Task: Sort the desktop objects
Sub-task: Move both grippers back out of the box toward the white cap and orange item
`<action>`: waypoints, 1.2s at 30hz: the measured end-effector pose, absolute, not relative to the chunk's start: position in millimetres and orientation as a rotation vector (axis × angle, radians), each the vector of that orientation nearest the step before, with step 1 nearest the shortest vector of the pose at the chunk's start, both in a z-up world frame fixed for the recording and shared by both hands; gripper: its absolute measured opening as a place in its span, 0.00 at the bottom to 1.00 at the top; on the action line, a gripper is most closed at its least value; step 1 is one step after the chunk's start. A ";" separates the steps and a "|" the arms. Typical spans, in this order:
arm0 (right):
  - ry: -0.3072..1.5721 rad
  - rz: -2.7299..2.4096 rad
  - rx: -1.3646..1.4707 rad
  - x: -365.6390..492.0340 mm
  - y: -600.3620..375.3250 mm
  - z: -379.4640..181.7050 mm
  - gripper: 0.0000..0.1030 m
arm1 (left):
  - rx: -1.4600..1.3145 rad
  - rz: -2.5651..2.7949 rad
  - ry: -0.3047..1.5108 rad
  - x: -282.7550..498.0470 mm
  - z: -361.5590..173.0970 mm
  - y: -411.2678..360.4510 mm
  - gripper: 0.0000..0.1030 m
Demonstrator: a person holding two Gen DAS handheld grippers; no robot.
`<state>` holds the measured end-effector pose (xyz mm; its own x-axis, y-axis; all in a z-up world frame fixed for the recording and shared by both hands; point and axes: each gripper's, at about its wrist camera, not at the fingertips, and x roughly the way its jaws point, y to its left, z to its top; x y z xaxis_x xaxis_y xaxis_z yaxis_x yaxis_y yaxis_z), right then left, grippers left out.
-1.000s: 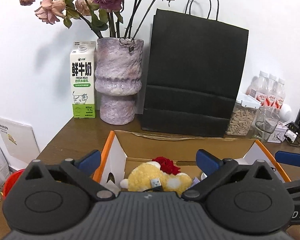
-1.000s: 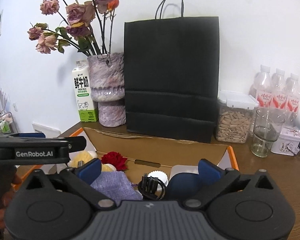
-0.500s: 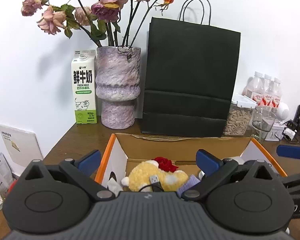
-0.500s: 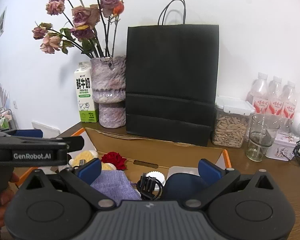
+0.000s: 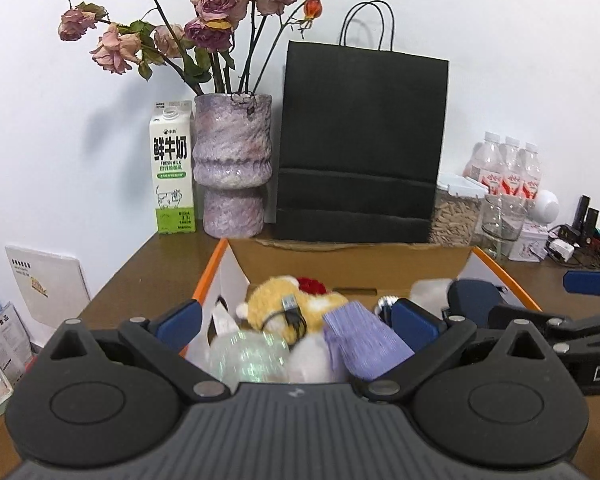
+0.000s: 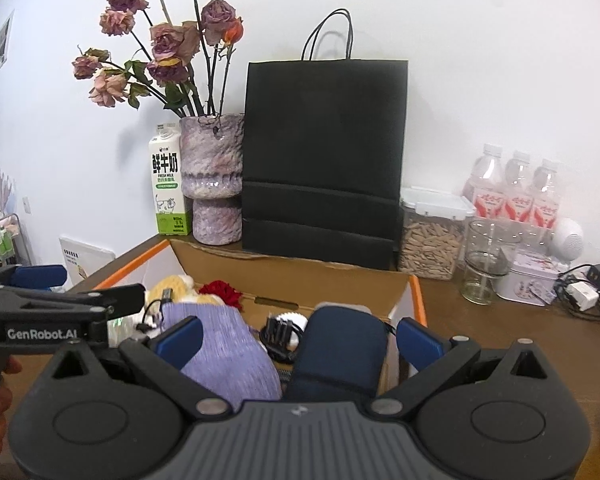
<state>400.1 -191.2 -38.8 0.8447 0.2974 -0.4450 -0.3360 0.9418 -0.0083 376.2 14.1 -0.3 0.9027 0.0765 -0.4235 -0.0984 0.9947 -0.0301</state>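
Note:
An open cardboard box (image 5: 352,266) with orange edges sits on the brown desk, also in the right wrist view (image 6: 292,276). Inside lie a yellow plush toy (image 5: 272,304), a red flower (image 6: 222,292), a purple knit cloth (image 6: 224,344), a black cable (image 6: 278,332), a shiny clear ball (image 5: 248,360) and a dark blue case (image 6: 340,348). My left gripper (image 5: 296,324) is open and empty above the box's near left part. My right gripper (image 6: 300,338) is open and empty above the box's near right part.
Behind the box stand a milk carton (image 5: 172,168), a purple vase of dried roses (image 5: 232,168) and a black paper bag (image 5: 360,144). To the right are a seed jar (image 6: 432,236), a glass (image 6: 484,260), water bottles (image 6: 516,196) and chargers (image 6: 580,292).
Both grippers have pulled back and risen from the box. More of the box's contents show, with the clear ball and purple cloth now in the left view.

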 end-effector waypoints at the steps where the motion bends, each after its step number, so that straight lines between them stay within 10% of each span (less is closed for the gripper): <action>1: 0.454 0.331 -0.090 395.8 -193.6 -39.0 1.00 | -0.044 0.090 0.435 371.1 -1.4 10.8 1.00; 24: 0.607 0.263 -0.138 344.4 -246.1 -105.1 0.98 | -0.039 0.077 0.557 320.2 -54.0 -22.0 1.00; 36: 0.668 0.245 -0.097 364.6 -251.0 -131.5 0.77 | -0.042 0.070 0.619 323.7 -71.2 -20.0 1.00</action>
